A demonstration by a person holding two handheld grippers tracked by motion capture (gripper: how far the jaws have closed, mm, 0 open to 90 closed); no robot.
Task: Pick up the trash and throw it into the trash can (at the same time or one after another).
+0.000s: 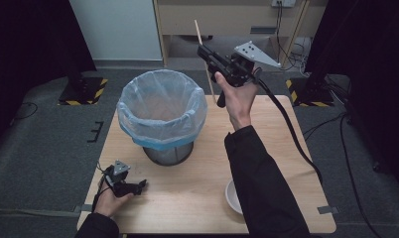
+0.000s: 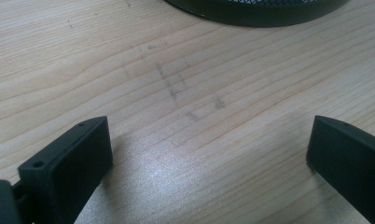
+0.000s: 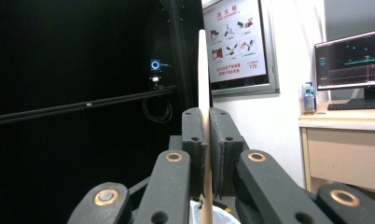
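Right tongs (image 1: 203, 51) raised well above the far side of the counter (image 1: 197, 188), to the right of the bin and level with or above its rim. They are clamped on a thin wooden stick (image 1: 206, 64). In the high view the stick runs from above the tongs down past them, its lower end hanging free over the counter just right of the bin, close beside the raised hand. In the right gripper view the stick (image 3: 203, 70) stands upright between the two black pads, which press on it from both sides; its rounded top rises clear above them.

Right hand (image 1: 237, 99) grips the tool from below, dark sleeve running back toward the near edge. A black cable trails from the tool down across the right side of the counter.

Bin (image 1: 162, 116): round metal mesh basket, lined with a pale blue plastic bag folded over the rim. Stands on the left-centre of the counter. Its dark base rim (image 2: 255, 11) shows at the top of the left gripper view.

Left tongs (image 1: 140, 185) rest low on the near left corner of the counter, held in the left hand (image 1: 108, 201). Jaws spread wide apart, nothing between them but bare wood grain.

White bowl (image 1: 232, 197) near the front edge, partly hidden behind the right sleeve. Well apart from the stick.
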